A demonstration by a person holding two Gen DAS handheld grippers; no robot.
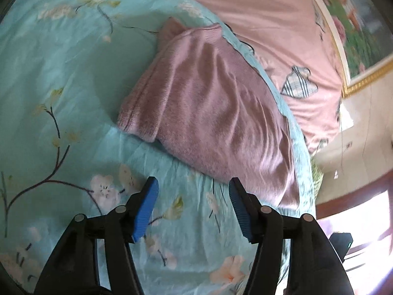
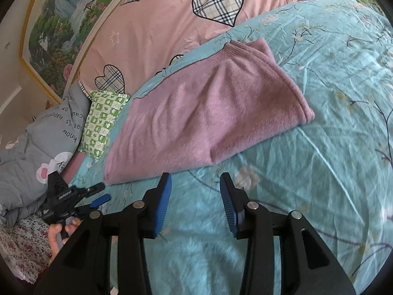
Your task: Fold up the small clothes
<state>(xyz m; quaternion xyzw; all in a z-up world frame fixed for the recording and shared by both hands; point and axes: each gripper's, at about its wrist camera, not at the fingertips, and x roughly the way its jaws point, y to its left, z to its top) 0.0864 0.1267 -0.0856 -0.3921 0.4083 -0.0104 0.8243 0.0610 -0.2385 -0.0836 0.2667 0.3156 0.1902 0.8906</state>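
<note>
A fuzzy mauve-pink garment (image 1: pixel 208 105) lies folded flat on the teal floral bedsheet (image 1: pixel 73 93); it also shows in the right wrist view (image 2: pixel 196 123). My left gripper (image 1: pixel 192 184) is open and empty, hovering just short of the garment's near edge. My right gripper (image 2: pixel 195 180) is open and empty, just short of the garment's near edge. The left gripper (image 2: pixel 98 194) also shows at the lower left of the right wrist view, held in a hand.
A pink quilt with plaid hearts (image 2: pixel 196 12) lies behind the garment. A green checked pillow (image 2: pixel 103 123) and a grey quilt (image 2: pixel 32 152) sit at the left. A framed landscape painting (image 2: pixel 61 24) hangs on the wall. The bed's edge and the floor (image 1: pixel 356 147) lie to the right.
</note>
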